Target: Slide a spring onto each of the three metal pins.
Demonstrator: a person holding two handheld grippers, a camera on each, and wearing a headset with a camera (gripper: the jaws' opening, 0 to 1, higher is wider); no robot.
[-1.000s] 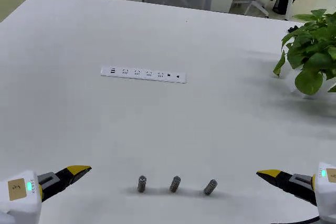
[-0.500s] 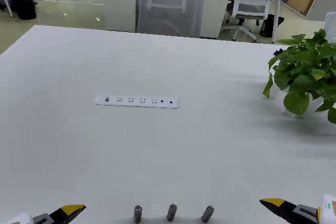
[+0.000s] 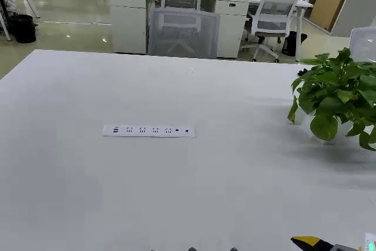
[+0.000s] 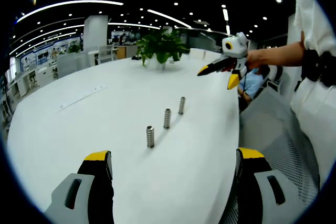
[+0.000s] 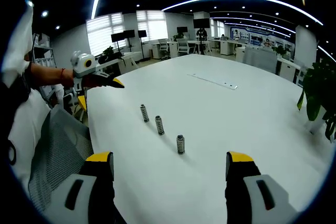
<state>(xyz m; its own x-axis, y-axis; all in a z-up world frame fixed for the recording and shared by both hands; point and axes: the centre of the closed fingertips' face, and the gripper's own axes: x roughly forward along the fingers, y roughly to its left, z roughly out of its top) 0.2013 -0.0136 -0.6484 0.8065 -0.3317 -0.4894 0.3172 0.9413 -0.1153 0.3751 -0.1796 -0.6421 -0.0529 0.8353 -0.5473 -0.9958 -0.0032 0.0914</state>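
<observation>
Left gripper view: the left hand-held gripper (image 4: 173, 156) is held open, jaws wide apart and nothing between them, above the near edge of the white bench (image 4: 79, 124). A row of three metal pins (image 4: 167, 118) is seen standing upright on the bench ahead of the jaws, well apart from both yellow tips; coiled springs (image 4: 150, 137) are seen around the pins. The right hand-held gripper (image 4: 216, 77) is held in the air beyond the row by a person's hand, jaws parted, empty. Right gripper view: the right hand-held gripper (image 5: 169, 157) is shown open, with the three metal pins (image 5: 159, 125) in a diagonal line ahead of it and the left hand-held gripper (image 5: 107, 81) raised past the far pin. Head view: the pins are cut off at the bottom edge; the yellow tip of the right hand-held gripper (image 3: 311, 243) is seen at lower right. A power strip (image 3: 148, 130) is laid flat mid-bench, and a potted plant (image 3: 338, 101) is set at the right.
</observation>
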